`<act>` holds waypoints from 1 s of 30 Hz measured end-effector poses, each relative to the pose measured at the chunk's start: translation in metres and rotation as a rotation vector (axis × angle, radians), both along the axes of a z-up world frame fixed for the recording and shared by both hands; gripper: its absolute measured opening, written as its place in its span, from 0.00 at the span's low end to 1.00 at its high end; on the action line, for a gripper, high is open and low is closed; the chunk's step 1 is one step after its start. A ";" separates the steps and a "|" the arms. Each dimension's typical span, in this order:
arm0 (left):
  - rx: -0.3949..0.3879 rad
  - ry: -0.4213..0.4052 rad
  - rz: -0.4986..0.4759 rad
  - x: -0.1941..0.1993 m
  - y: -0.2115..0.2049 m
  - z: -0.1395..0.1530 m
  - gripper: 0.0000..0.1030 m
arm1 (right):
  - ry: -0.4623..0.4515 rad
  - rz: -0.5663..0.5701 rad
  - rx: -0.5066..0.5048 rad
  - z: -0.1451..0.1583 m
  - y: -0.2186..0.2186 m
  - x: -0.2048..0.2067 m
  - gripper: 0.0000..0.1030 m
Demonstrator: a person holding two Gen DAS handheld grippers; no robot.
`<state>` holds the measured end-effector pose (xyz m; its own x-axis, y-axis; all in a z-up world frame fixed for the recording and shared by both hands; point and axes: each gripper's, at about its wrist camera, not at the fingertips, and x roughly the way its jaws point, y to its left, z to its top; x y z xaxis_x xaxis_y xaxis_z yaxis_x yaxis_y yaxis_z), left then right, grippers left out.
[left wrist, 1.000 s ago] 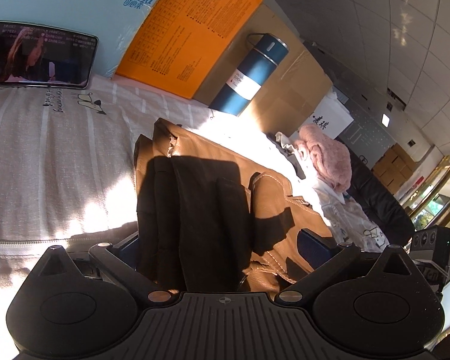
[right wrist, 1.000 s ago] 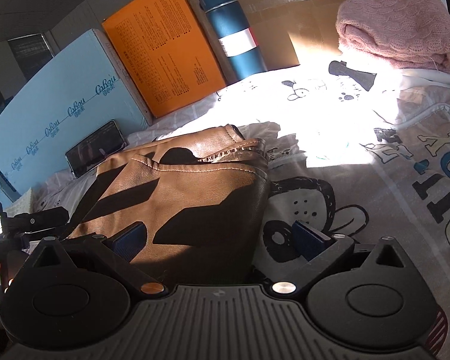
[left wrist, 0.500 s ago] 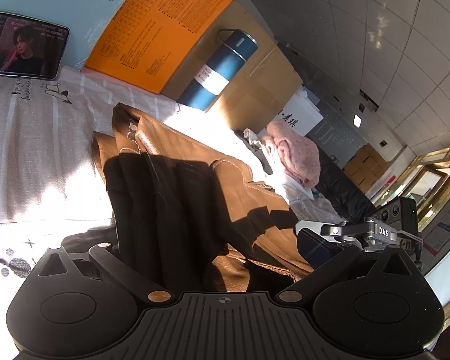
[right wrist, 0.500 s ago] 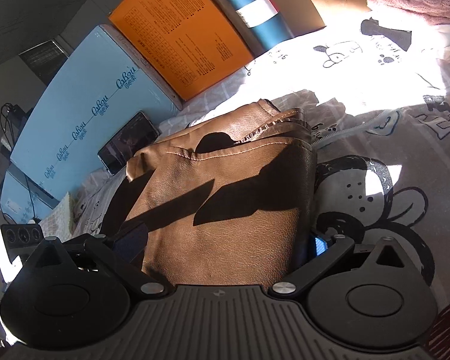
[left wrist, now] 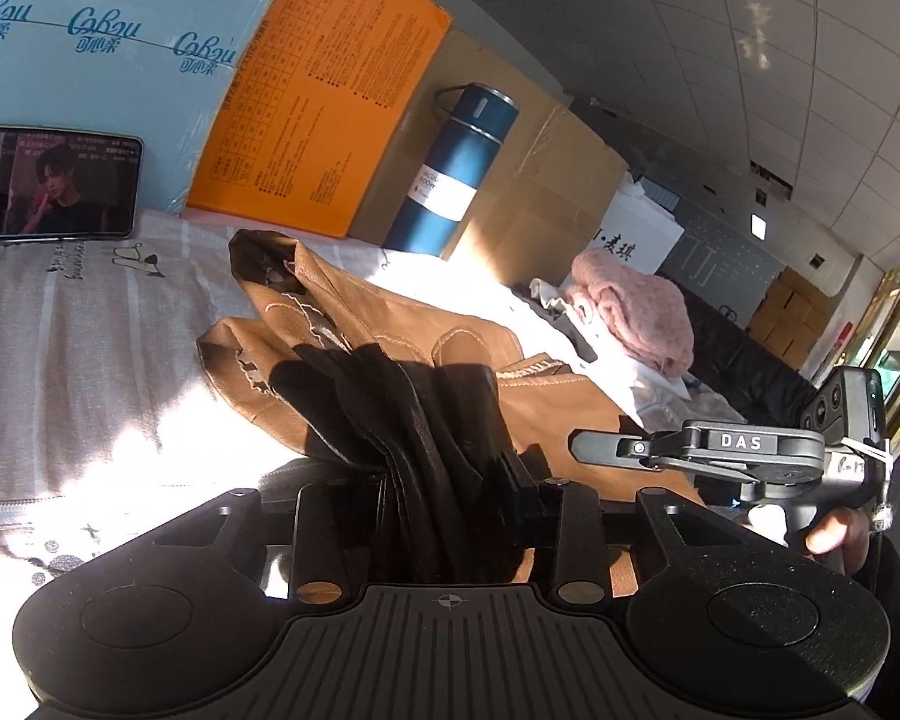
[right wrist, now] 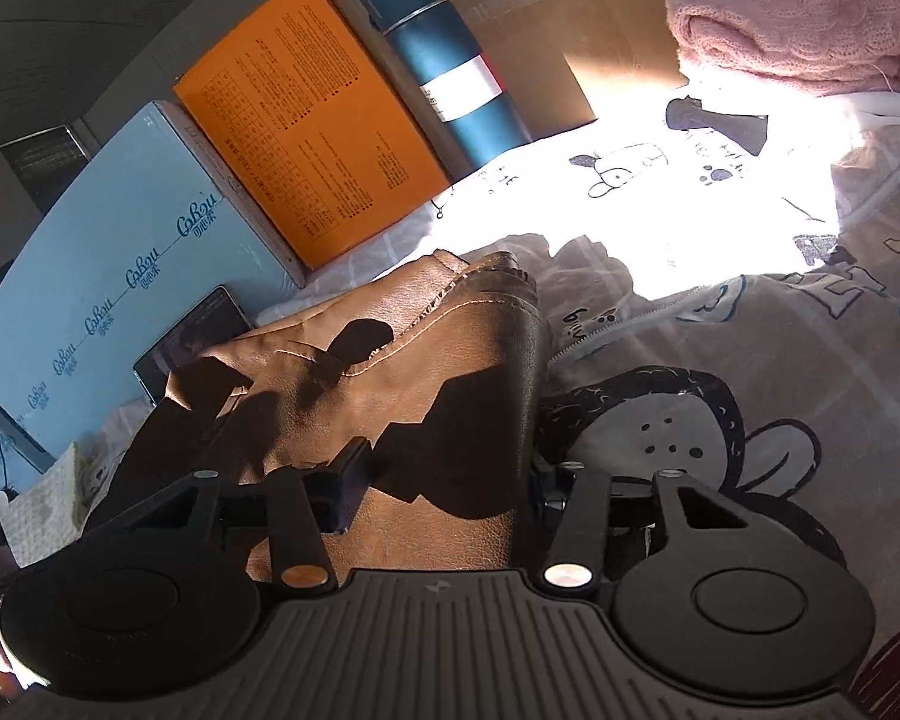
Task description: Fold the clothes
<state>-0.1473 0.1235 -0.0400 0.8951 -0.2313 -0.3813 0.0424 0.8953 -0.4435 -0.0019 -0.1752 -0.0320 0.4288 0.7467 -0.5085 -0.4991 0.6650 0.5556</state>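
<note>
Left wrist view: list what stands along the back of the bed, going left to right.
Phone → light blue box → orange box → blue flask → cardboard box → pink knit garment.

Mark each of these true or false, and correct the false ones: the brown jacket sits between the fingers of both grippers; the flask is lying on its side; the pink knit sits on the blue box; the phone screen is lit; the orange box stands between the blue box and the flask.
1. The brown jacket sits between the fingers of both the left gripper and the right gripper. True; both sets are closing on it.
2. The flask is lying on its side. False: it stands upright against a cardboard box.
3. The pink knit sits on the blue box. False: it lies on the far side, beyond the flask.
4. The phone has its screen lit. True.
5. The orange box stands between the blue box and the flask. True.
</note>
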 end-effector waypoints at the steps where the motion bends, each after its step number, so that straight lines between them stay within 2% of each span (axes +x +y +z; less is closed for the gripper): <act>1: 0.001 -0.010 0.003 -0.001 -0.002 0.001 0.29 | 0.006 -0.003 0.016 0.001 -0.003 -0.001 0.32; 4: -0.024 -0.039 0.013 -0.009 -0.008 0.006 0.24 | -0.078 -0.020 0.049 0.013 -0.011 -0.016 0.23; 7: -0.037 -0.065 0.000 -0.017 -0.020 0.012 0.22 | -0.166 -0.026 0.071 0.024 -0.021 -0.033 0.19; 13: -0.012 -0.105 -0.021 -0.018 -0.052 0.024 0.21 | -0.276 -0.065 0.107 0.037 -0.050 -0.044 0.17; 18: -0.049 -0.146 -0.089 -0.006 -0.077 0.036 0.21 | -0.315 -0.119 0.162 0.039 -0.080 -0.044 0.16; 22: -0.064 -0.162 -0.123 0.016 -0.092 0.045 0.20 | -0.389 -0.155 0.176 0.041 -0.099 -0.039 0.16; 25: -0.039 -0.169 -0.155 0.041 -0.100 0.046 0.20 | -0.424 -0.182 0.175 0.046 -0.107 -0.022 0.16; 30: -0.069 -0.194 -0.152 0.092 -0.104 0.050 0.20 | -0.527 -0.211 0.154 0.064 -0.105 0.009 0.15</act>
<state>-0.0555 0.0197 0.0097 0.9028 -0.3883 -0.1848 0.2644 0.8402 -0.4734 0.0074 -0.2804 0.0317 0.7414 0.6664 -0.0786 -0.6001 0.7109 0.3668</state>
